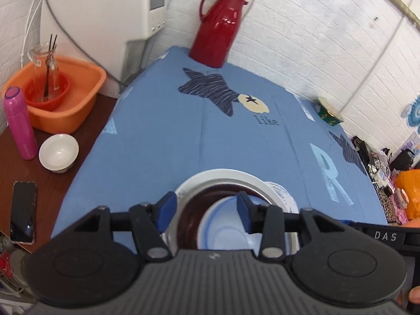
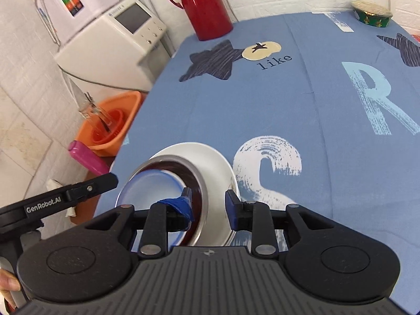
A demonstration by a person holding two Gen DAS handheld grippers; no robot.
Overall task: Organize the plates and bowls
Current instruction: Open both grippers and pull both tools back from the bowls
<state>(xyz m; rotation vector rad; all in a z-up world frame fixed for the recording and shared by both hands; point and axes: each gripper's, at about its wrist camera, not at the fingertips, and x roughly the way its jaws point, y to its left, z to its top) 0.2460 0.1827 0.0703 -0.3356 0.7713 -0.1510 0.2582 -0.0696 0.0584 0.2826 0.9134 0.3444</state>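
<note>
Stack sits near the front edge of the blue star-print tablecloth [image 2: 302,120]: a white ceramic plate [image 2: 210,162] flat on the cloth, with a round steel-rimmed bowl with dark red inner wall [image 2: 194,183] on top, mouth facing up, and something blue and white lying inside it. Round stuff, so no real long axis.

The right gripper [image 2: 207,202] has its blue pads spread, straddling the bowl's right rim, one pad inside and one outside. The left gripper [image 1: 204,210] is spread wide above the bowl, gripping nothing.

Blue-clothed table [image 2: 302,120] carries white plate [image 2: 210,162] (and red jug [image 2: 207,8]).
</note>
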